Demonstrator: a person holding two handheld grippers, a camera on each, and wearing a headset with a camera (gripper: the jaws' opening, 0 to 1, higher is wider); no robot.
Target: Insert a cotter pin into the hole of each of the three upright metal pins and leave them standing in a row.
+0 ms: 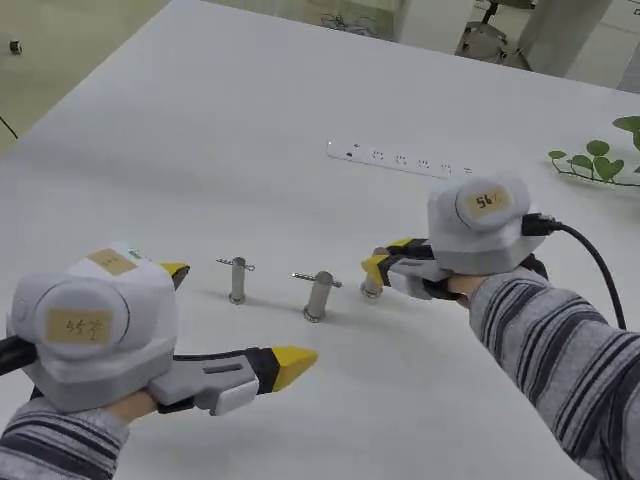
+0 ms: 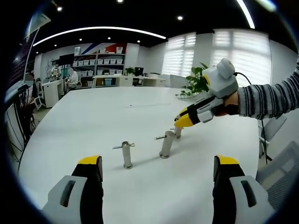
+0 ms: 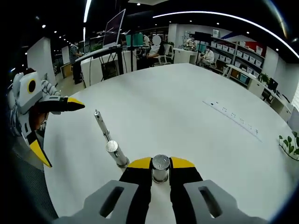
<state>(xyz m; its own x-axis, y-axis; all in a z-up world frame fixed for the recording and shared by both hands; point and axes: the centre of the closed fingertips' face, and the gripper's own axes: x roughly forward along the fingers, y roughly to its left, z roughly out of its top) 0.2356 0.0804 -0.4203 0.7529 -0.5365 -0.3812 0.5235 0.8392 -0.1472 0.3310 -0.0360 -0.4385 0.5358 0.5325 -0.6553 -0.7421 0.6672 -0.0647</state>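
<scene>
The three metal pins are standing upright in a row on the white table (image 1: 300,120), about dead centre of the head view. The first pin (image 1: 237,284) is at the 9 o'clock end of the row and the middle pin (image 1: 318,298) is next to it. Each has a cotter pin poking crosswise through it near the top, the first cotter (image 1: 235,264) and the second cotter (image 1: 316,279).

The third pin (image 1: 372,287) is at the 3 o'clock end, and the right gripper (image 1: 385,260) has its yellow-tipped jaws clamped around it. In the right gripper view you look down on its flat round top, pinched between the two jaws at 6 o'clock. Honestly can't tell if that one has a cotter in it.

The left gripper (image 1: 235,314) is down at 7 o'clock in the head view, jaws spread wide apart and empty. One tip is near the first pin and the other is further back towards the person. In the left gripper view the row runs between its two jaws, heading off towards 1 o'clock, where the other gripper comes in.

Beyond the row, at about 1 o'clock, a white power strip (image 1: 400,160) lies flat on the table. A bit of leafy plant (image 1: 598,160) shows at the 2 o'clock edge.
</scene>
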